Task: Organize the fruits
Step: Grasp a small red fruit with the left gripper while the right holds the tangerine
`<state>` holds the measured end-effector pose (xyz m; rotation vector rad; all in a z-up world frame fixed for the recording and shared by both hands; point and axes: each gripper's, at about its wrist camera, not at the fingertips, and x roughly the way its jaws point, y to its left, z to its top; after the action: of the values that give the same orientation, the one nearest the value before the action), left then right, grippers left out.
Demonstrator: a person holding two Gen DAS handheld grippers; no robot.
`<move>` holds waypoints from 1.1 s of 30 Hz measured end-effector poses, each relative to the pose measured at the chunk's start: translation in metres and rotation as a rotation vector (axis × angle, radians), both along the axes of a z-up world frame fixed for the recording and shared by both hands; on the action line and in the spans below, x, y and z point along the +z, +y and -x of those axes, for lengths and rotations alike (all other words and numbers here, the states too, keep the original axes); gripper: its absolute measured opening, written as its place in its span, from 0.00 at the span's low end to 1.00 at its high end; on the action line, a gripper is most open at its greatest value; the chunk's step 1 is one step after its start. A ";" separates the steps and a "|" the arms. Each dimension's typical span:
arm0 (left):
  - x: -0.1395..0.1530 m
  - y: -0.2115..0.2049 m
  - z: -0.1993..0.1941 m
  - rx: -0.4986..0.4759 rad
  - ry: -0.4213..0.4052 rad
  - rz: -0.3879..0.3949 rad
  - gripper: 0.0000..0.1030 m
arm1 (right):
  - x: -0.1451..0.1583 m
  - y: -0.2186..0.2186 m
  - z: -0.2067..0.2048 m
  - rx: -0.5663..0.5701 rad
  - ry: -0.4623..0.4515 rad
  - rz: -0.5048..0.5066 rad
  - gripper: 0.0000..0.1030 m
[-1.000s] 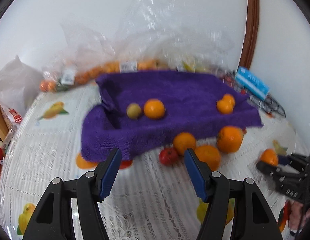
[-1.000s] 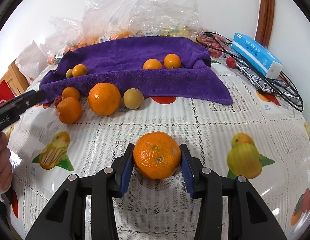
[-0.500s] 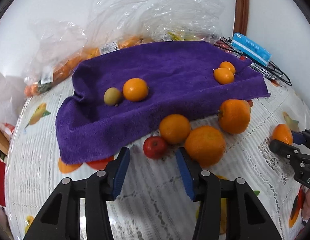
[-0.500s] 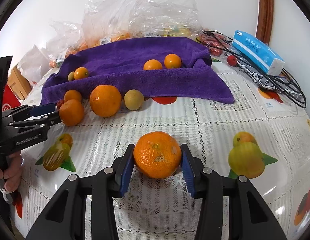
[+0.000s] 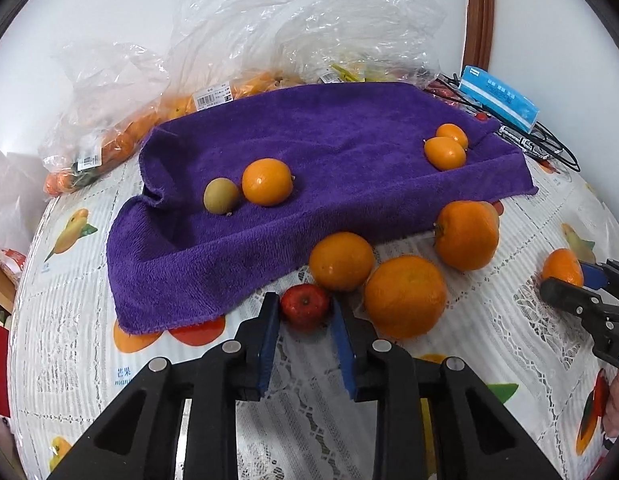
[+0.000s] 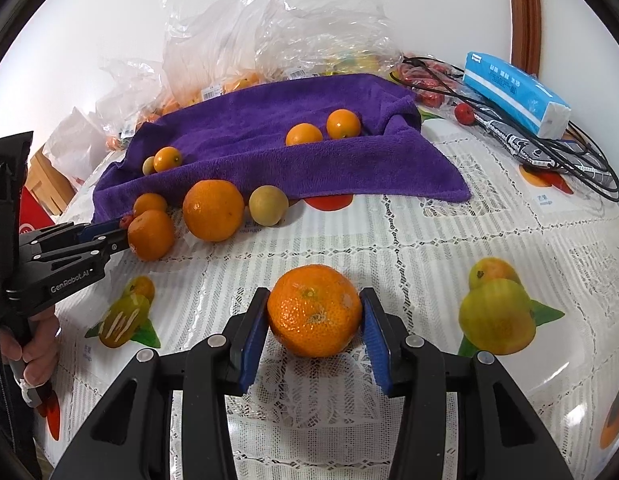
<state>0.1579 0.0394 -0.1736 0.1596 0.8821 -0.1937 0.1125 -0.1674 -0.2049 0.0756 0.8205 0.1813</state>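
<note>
A purple towel [image 5: 329, 152] covers a tray on the table and holds an orange [image 5: 266, 182], a small green fruit [image 5: 220, 196] and two kumquats [image 5: 445, 152]. My left gripper [image 5: 305, 310] is shut on a small red fruit [image 5: 305, 306] at the towel's front edge, beside several loose oranges [image 5: 405, 296]. My right gripper [image 6: 314, 312] is shut on a mandarin [image 6: 314, 310] that rests on the tablecloth. It also shows in the left wrist view [image 5: 561, 268]. The left gripper shows at the left of the right wrist view [image 6: 121, 232].
Clear plastic bags [image 5: 269, 40] with fruit lie behind the towel. A blue tissue pack [image 6: 517, 94], black cables [image 6: 569, 160] and a small red fruit [image 6: 464, 113] lie at the back right. A yellow-green fruit [image 6: 268, 205] lies by the towel.
My left gripper has moved forward to the small red fruit and closed on it. My right gripper has stayed shut on the mandarin.
</note>
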 end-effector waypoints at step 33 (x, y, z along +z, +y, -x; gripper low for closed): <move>0.004 0.015 0.016 0.023 0.008 0.076 0.24 | 0.001 -0.001 0.003 0.019 -0.001 -0.011 0.43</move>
<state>0.1422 0.0544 -0.1701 0.0777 0.8827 -0.2066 0.1098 -0.1679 -0.2041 0.0778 0.8191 0.2041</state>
